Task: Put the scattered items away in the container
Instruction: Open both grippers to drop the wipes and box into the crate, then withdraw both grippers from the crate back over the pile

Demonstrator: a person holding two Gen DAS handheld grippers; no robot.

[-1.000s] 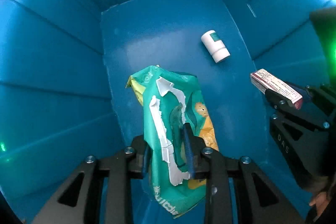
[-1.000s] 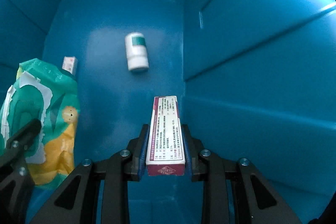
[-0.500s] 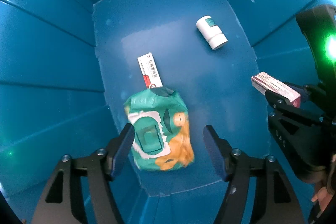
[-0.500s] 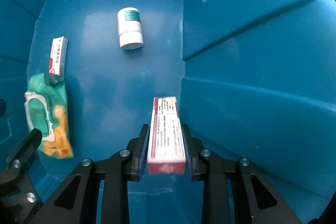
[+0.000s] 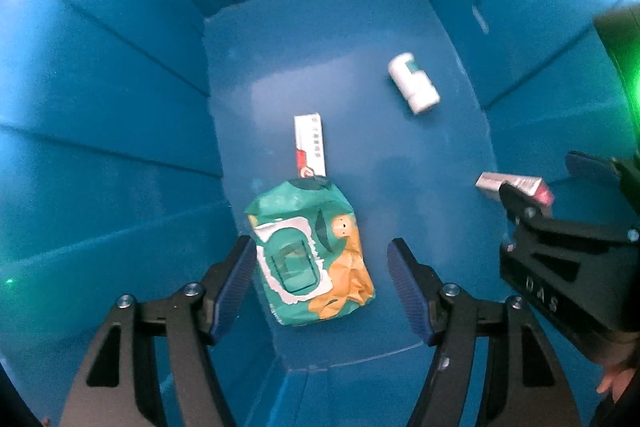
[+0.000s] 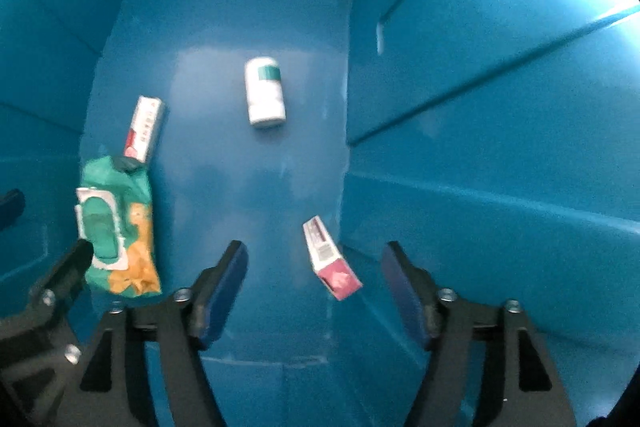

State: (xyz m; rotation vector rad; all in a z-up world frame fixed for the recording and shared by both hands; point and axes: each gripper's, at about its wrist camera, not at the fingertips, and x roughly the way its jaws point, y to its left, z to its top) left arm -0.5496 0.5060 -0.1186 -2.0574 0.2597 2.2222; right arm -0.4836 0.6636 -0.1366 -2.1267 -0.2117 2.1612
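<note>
Left gripper (image 5: 322, 275) is spread wide above the green wet-wipes pack (image 5: 310, 255), gripping nothing; right gripper (image 6: 314, 289) is likewise spread, the maroon-ended carton (image 6: 330, 259) tilted between its fingers, touching neither; both hang inside the blue bin (image 6: 480, 107); a white bottle (image 6: 264, 93) and small white-red box (image 6: 144, 129) lie on its floor toward the far wall.

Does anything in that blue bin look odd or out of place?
Yes: the pink-ended box sits tilted against the right wall of the blue bin rather than flat. The green wipes pack is crumpled and overlaps the end of a small white box.
</note>
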